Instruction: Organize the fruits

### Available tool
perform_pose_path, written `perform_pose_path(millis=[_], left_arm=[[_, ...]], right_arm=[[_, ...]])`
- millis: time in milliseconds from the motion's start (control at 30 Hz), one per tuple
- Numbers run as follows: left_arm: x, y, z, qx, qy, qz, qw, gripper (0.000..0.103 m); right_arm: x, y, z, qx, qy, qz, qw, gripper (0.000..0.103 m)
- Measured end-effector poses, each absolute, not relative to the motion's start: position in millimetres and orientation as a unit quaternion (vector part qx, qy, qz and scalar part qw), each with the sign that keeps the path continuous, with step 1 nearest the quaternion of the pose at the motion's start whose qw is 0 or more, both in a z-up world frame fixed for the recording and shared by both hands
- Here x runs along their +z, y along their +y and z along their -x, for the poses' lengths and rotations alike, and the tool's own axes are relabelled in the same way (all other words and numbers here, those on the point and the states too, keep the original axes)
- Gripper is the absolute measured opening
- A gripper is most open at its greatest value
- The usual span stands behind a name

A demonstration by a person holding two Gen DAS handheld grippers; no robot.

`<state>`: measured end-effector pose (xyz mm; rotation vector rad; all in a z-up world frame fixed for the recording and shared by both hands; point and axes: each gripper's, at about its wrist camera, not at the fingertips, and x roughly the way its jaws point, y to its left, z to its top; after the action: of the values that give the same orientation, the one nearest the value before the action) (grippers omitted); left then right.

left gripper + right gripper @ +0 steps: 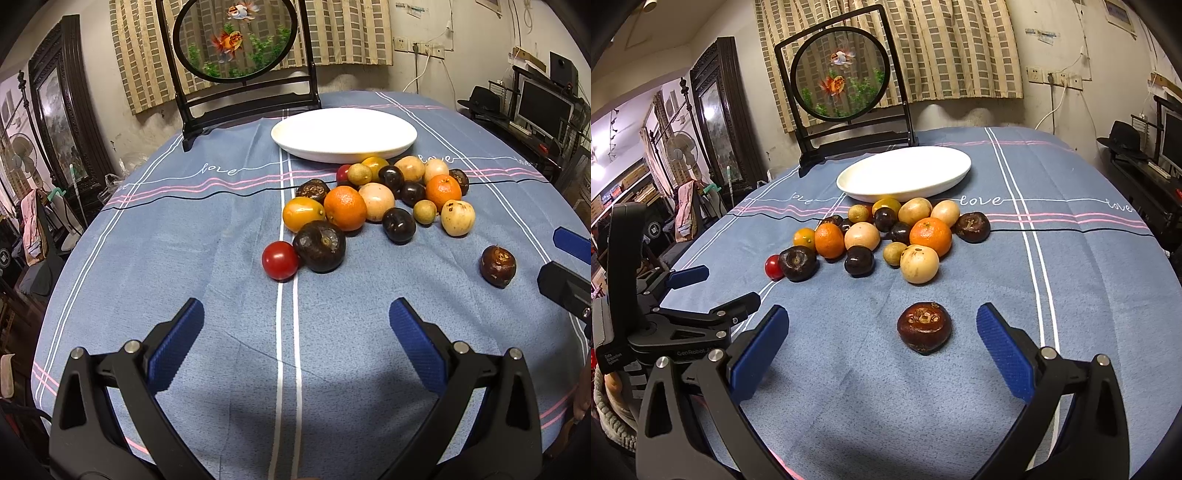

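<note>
A pile of several fruits (380,195) lies on the blue tablecloth: oranges, dark plums, pale yellow fruits, small green ones and a red tomato (280,259). It also shows in the right wrist view (879,236). An empty white plate (343,134) (904,173) stands just behind the pile. One brown water chestnut (924,326) (498,266) lies apart, nearer me. My right gripper (882,328) is open, its jaws wide, with the chestnut just ahead between them. My left gripper (295,325) is open and empty, short of the tomato.
A framed round goldfish screen (236,40) (840,72) stands at the back of the table behind the plate. The left gripper (713,288) shows at the left of the right wrist view. Furniture and a monitor (543,107) stand beyond the table's edges.
</note>
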<state>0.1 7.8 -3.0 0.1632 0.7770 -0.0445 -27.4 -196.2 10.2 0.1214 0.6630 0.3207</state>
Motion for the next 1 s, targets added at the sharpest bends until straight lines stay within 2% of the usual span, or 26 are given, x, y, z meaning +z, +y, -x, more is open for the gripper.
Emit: perform_pose_path(millis=[233,533,733,833,900,1000], left_arm=[[-6.7,14.1,-2.8,-0.023,0.388,-0.071,0.919,0.101],[-24.2,37.2,-16.2,-0.037,0.431,-0.045,0.901,0.101],[-25.1,47.0,-38.2,-0.050,0.452,-0.027,0.890,0.101],[-25.2,46.8,-49.6,-0.059,0.457,-0.026,0.887,0.101],[-26.4,46.6,-57.9,-0.060,0.460,-0.026,0.886,0.101],[-28.5,48.4,-70.3,-0.067,0.463,-0.013,0.884,0.101]], right_arm=[[4.1,-196.3,29.1,0.166,0.334,-0.060,0.926,0.102],[-10.9,-207.4,22.2,0.160,0.384,-0.064,0.907,0.102],[-6.7,-192.6,11.3,0.154,0.388,-0.011,0.909,0.101],[-5.5,-190.1,6.4,0.159,0.387,0.000,0.908,0.094],[-6.4,-191.0,1.7,0.160,0.390,-0.003,0.907,0.085],[-11.0,-194.1,-5.3,0.161,0.399,-0.014,0.903,0.081]])
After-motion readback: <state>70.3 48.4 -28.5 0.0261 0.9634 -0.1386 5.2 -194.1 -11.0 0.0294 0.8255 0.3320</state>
